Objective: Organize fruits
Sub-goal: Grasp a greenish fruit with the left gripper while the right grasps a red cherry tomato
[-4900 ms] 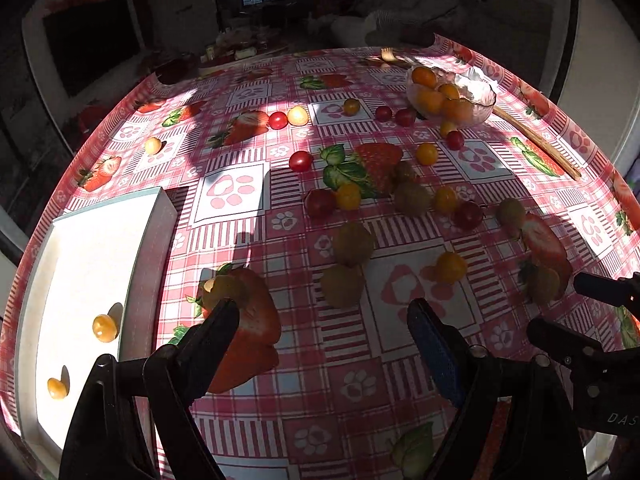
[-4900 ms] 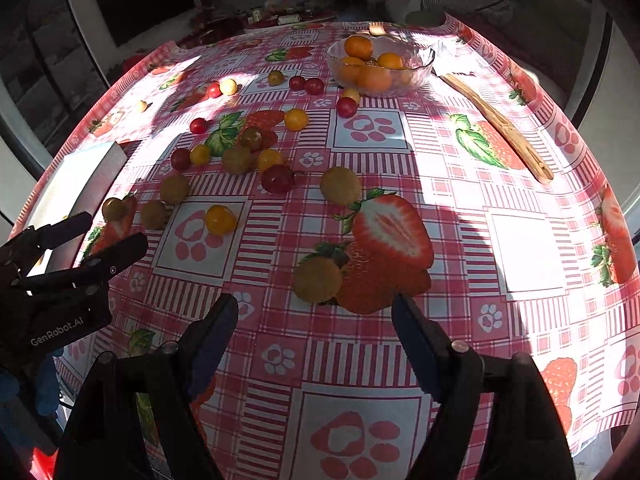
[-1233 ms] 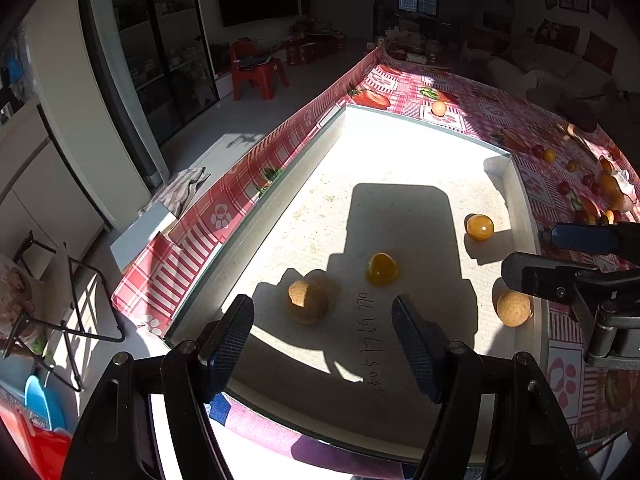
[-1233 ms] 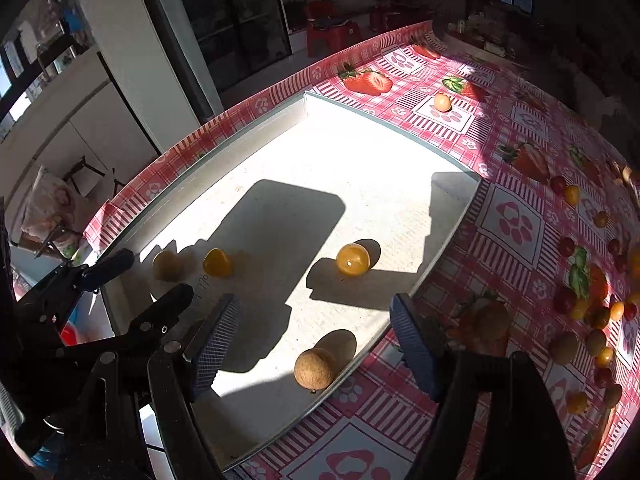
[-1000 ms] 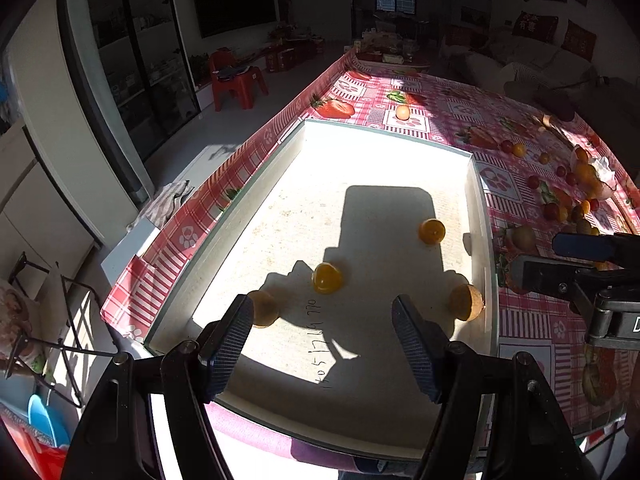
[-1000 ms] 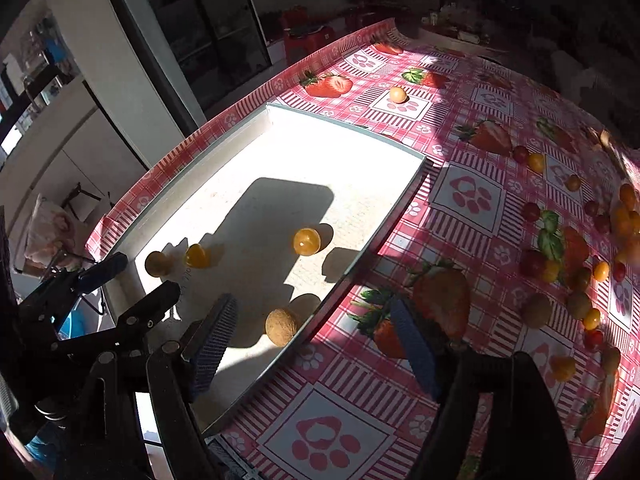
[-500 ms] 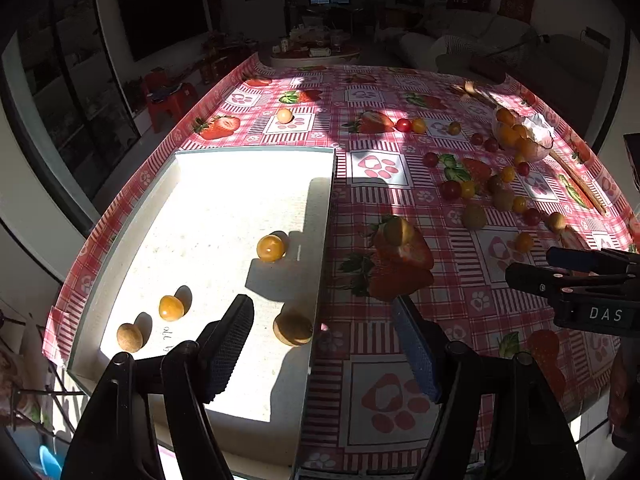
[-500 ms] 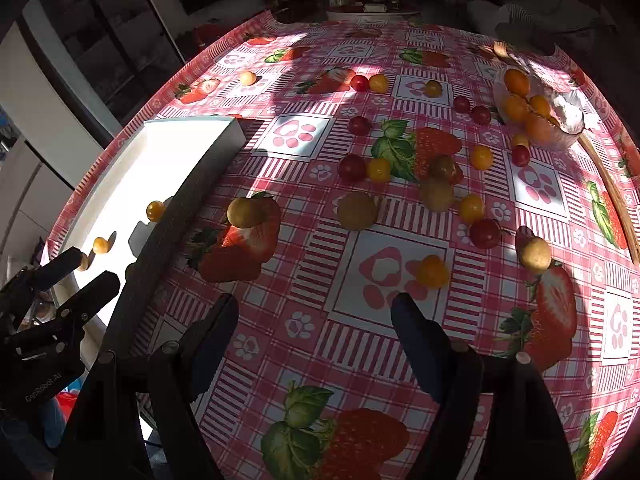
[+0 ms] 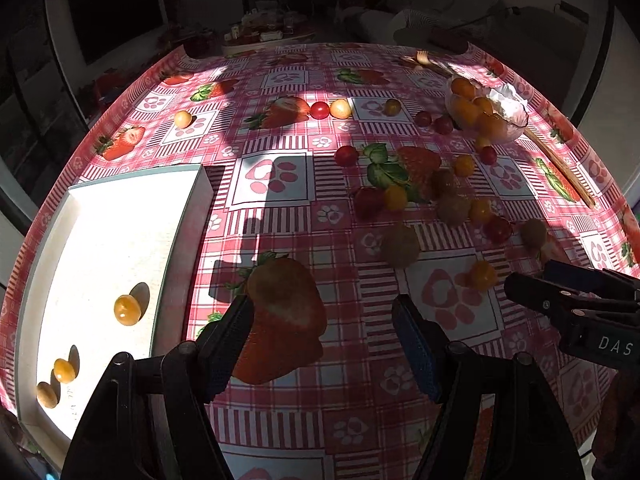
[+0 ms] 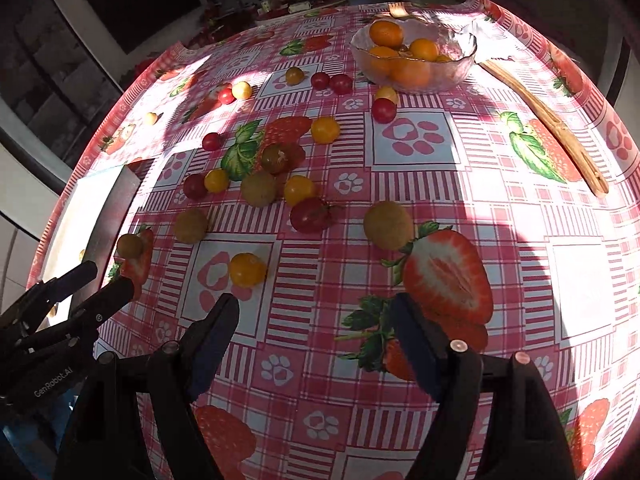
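Note:
Small red and yellow tomatoes and brown round fruits lie scattered over the strawberry-print tablecloth. A white tray (image 9: 120,232) at the left holds a yellow tomato (image 9: 127,310), a smaller one (image 9: 64,370) and a brown fruit (image 9: 46,394). My left gripper (image 9: 322,312) is open and empty, with a brown fruit (image 9: 268,282) just ahead of its left finger. My right gripper (image 10: 316,308) hovers over the cloth, its jaws closing with nothing between them. A yellow tomato (image 10: 247,269) lies just beyond its left fingertip. Each gripper shows at the edge of the other's view.
A glass bowl (image 10: 464,62) of oranges stands at the far right of the table. A long wooden stick (image 10: 548,120) lies beside it. Brown fruits (image 10: 388,225) and a red tomato (image 10: 310,215) lie mid-table. The table edge curves close on the right.
Both grippers have swung right, from above the white tray to above the scattered fruit. The tray has slid to the left edge of both views. Brown fruit has joined the tray's yellow tomatoes.

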Motion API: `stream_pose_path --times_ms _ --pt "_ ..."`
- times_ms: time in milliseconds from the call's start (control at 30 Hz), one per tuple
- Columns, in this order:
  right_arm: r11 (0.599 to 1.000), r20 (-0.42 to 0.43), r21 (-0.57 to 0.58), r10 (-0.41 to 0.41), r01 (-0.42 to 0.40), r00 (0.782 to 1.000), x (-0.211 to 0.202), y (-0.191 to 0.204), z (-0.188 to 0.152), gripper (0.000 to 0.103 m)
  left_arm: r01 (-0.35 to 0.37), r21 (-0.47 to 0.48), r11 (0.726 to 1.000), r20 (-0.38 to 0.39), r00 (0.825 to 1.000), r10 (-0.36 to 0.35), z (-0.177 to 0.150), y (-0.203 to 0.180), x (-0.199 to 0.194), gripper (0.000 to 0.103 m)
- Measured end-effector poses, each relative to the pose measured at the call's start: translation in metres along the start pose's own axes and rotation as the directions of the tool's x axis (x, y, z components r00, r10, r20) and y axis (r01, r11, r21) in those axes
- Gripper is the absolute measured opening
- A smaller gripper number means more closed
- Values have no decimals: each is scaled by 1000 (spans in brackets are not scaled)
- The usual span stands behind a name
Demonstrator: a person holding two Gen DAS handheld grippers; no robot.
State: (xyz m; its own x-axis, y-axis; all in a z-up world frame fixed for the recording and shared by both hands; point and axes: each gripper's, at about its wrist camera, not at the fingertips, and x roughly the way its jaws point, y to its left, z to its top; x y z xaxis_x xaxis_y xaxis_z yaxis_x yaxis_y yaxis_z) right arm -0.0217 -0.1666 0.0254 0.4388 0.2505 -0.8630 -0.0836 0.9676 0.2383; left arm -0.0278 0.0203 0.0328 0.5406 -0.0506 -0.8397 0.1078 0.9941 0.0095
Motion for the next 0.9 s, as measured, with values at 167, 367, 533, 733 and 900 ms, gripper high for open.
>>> stream_pose_path --times_ms 167,367,533,733,900 --pt "1000 31 21 -3 2 1000 9 -1 15 65 4 25 1000 -3 1000 -4 13 -11 18 73" --pt "998 53 -44 -45 47 998 19 9 26 60 12 46 999 -12 1000 -11 22 -21 34 73" --pt "993 65 -81 -86 91 994 23 13 31 45 16 65 998 -6 1000 -16 27 -28 40 68" --pt "992 64 -100 -64 71 996 23 12 30 34 50 85 995 -1 999 -51 31 -36 39 30" --pt "993 45 -116 -12 17 999 18 17 19 34 61 79 995 11 998 -62 23 -34 35 30"
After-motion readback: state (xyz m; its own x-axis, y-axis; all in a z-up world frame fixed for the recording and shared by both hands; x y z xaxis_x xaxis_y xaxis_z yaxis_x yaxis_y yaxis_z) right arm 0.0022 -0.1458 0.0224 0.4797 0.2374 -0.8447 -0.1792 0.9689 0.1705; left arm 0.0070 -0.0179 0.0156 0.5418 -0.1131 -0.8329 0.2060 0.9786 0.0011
